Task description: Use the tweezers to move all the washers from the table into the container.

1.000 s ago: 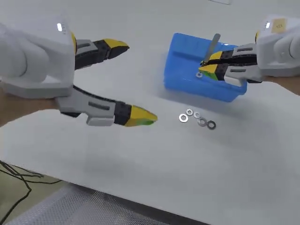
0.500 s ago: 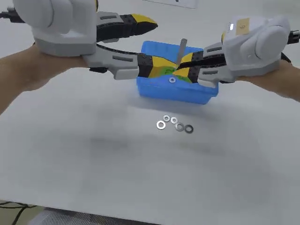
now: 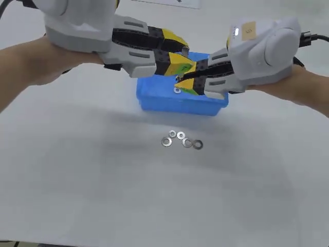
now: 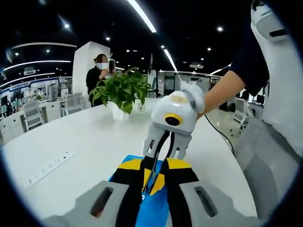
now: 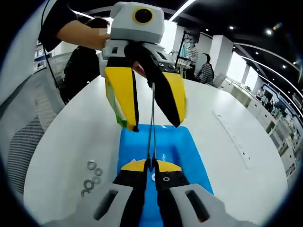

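**Tweezers (image 5: 152,118) held over the container (image 3: 154,102), washers (image 3: 181,136) loose on the tabletop (image 3: 77,180)**

An open office with a potted plant (image 4: 122,90) and a standing person (image 4: 97,75) lies behind the wide white tabletop. The blue container sits near the middle of the tabletop, and both grippers meet above it, tip to tip.

The left gripper (image 3: 186,54) has its fingers parted. They straddle the far end of the tweezers without visibly pinching it. The right gripper (image 3: 187,82) has its fingers closed on the tweezers, whose long axis runs from those fingers straight towards the left gripper.

A small ring shows just under the fingertips in the head view. I cannot tell whether the tweezers grip it or it lies in the container.

The loose washers form a short crosswise row on the bare tabletop, near the container's near wall and closer to the person than either set of fingers. As the right gripper carries the tool, it likely has to come down and back towards the person to reach them.
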`<move>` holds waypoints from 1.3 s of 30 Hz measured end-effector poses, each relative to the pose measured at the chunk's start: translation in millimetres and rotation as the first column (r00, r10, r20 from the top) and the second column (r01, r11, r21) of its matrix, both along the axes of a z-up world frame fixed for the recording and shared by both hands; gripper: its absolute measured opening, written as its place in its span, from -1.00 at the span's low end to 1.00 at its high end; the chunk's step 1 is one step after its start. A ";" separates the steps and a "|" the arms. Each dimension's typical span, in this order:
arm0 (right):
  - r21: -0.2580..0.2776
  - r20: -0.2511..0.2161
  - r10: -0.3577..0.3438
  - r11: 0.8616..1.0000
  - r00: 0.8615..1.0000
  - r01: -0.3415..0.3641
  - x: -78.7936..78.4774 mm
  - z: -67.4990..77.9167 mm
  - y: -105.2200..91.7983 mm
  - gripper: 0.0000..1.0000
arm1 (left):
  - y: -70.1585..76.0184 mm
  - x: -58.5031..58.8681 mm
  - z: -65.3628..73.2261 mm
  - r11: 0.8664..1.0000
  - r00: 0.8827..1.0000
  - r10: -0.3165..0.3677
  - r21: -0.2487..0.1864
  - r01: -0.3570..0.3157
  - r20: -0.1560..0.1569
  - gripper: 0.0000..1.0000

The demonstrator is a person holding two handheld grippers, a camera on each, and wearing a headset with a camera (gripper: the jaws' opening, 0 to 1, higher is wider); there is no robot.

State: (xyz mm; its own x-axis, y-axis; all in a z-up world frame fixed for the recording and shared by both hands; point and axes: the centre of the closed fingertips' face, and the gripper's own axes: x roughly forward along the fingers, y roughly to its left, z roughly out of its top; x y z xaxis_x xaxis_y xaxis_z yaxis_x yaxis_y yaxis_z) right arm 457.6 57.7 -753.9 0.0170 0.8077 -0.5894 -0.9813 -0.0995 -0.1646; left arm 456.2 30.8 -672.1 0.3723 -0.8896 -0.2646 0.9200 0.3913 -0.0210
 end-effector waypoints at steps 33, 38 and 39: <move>0.027 0.091 0.012 1.000 0.996 -0.014 -0.5 22.9 6.7 -0.76 | 5.5 -3.7 18.2 0.999 0.993 -0.031 0.024 0.028 0.116 -0.90; 0.074 0.076 -0.023 0.997 0.997 0.017 -2.1 34.6 9.3 -0.70 | 6.6 -6.3 26.7 0.999 0.988 -0.040 0.026 0.037 0.147 -0.90; 0.081 0.071 -0.030 0.996 0.997 0.025 -2.5 36.3 9.7 -0.70 | 6.7 -7.0 28.1 0.999 0.988 -0.040 0.026 0.036 0.149 -0.90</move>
State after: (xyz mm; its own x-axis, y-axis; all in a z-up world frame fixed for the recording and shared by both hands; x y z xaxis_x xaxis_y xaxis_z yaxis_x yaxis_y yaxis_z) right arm 455.1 67.3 -717.7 0.0799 0.8507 -0.5195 -0.9688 -0.0564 -0.2415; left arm 449.2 37.5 -644.1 0.3751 -0.8981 -0.2296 0.9264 0.3545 0.1267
